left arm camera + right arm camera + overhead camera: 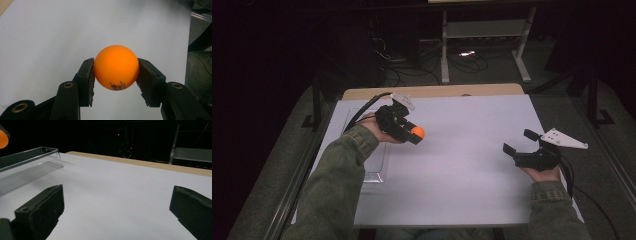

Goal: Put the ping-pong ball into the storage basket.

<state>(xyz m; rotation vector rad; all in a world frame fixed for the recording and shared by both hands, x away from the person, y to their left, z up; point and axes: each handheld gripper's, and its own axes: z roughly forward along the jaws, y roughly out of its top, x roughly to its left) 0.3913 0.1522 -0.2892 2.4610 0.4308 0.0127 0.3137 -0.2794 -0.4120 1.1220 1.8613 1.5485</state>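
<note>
An orange ball (116,67) with small dark print on it sits squeezed between both pads of my left gripper (115,81), which is shut on it. From the high view, the left gripper (414,134) holds the orange ball (417,132) above the white sheet, left of centre, beside a clear tray (377,165). My right gripper (520,142) rests over the right side of the sheet, its jaws spread wide with nothing between them. In the right gripper view, my right gripper (116,206) frames bare white sheet, and the orange ball (3,138) peeks in at the top left.
The clear plastic tray (30,167) lies on the left part of the white sheet (462,165), partly under the left forearm. A wooden table edge (437,91) runs along the far side. Dark floor, cables and a white table frame (484,45) lie beyond.
</note>
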